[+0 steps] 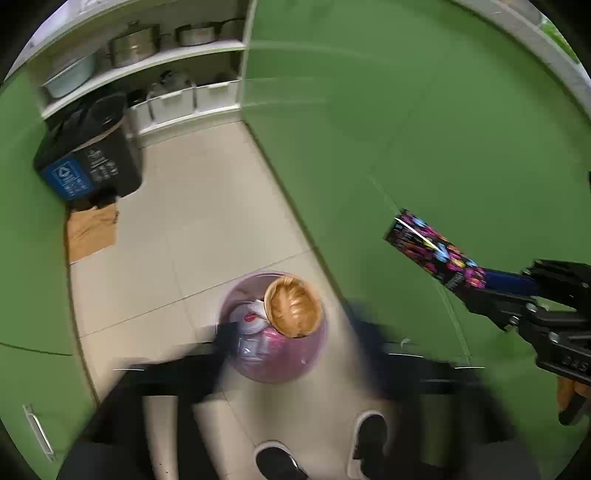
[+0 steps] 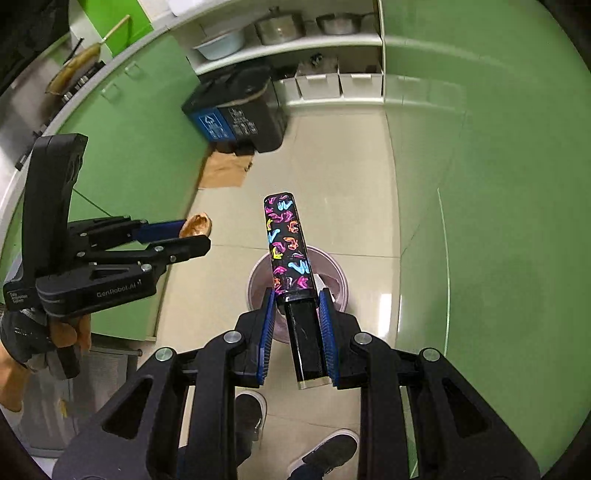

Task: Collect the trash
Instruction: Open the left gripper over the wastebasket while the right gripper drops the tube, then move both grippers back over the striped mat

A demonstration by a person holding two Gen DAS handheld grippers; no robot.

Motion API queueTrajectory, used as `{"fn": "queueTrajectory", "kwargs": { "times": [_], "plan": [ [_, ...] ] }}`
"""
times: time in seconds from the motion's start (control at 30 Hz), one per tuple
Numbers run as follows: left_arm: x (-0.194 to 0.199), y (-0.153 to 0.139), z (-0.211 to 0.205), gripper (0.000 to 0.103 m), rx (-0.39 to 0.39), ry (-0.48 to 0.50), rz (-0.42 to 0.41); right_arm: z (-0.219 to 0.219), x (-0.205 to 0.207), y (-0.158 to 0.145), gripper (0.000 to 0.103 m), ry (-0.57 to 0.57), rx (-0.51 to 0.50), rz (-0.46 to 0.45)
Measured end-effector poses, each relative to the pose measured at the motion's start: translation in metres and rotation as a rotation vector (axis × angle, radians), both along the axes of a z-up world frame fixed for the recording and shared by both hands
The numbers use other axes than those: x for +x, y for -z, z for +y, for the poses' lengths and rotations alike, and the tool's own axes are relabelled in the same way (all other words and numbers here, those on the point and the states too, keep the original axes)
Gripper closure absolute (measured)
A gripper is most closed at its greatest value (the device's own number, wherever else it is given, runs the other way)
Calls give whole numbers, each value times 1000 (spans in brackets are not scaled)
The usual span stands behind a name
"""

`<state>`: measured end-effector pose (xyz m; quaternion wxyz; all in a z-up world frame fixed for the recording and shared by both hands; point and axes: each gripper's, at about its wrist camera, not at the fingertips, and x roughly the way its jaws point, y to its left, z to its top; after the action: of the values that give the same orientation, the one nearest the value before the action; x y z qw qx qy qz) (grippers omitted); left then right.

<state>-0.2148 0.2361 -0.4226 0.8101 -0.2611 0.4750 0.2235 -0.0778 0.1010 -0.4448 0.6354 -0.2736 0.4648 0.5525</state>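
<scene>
A pink translucent trash bin (image 1: 236, 369) (image 2: 341, 286) stands on the tiled floor with wrappers inside. My left gripper (image 2: 190, 238) is shut on a brown crumpled paper bowl (image 1: 295, 306) (image 2: 196, 225) and holds it above the bin's rim; its own fingers are blurred in the left wrist view. My right gripper (image 2: 297, 321) (image 1: 491, 286) is shut on a long black box with colourful squiggles (image 2: 286, 243) (image 1: 432, 251), held above the bin and pointing forward.
Green cabinet doors (image 2: 498, 166) flank the narrow floor on both sides. A black recycling bin with a blue label (image 2: 236, 118) (image 1: 92, 162) and flattened cardboard (image 2: 225, 170) sit at the far end. Shelves with pots (image 2: 280, 29) stand behind. My shoes (image 2: 325, 454) are below.
</scene>
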Motion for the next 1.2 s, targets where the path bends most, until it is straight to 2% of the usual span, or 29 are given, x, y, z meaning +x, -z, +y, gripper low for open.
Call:
{"fn": "queueTrajectory", "kwargs": {
  "times": [0.2,0.53,0.63,0.67,0.7,0.73,0.97,1.07,1.2],
  "plan": [
    [-6,22,13,6,-5,-58,9,13,-2,25,79,-24,-20,9],
    [-34,12,34,6,-1,-137,-16,43,-17,42,79,-89,-37,30],
    [-42,9,38,6,4,-150,-23,51,-23,44,76,-104,-24,23],
    [-45,8,40,6,6,-154,-25,53,-24,44,51,-105,-18,22],
    [-47,7,42,6,10,-159,-28,55,-25,43,9,-101,-11,14],
    [-49,6,43,6,14,-162,-31,56,-26,42,3,-98,3,4],
    [-55,-4,41,6,11,-166,-36,57,-24,40,3,-62,-41,-27],
    [-57,-12,41,6,12,-163,-37,50,-23,29,3,-48,-44,-31],
    [-60,-39,33,6,16,-154,-42,39,-24,3,3,-29,-38,-37]
  ]
}}
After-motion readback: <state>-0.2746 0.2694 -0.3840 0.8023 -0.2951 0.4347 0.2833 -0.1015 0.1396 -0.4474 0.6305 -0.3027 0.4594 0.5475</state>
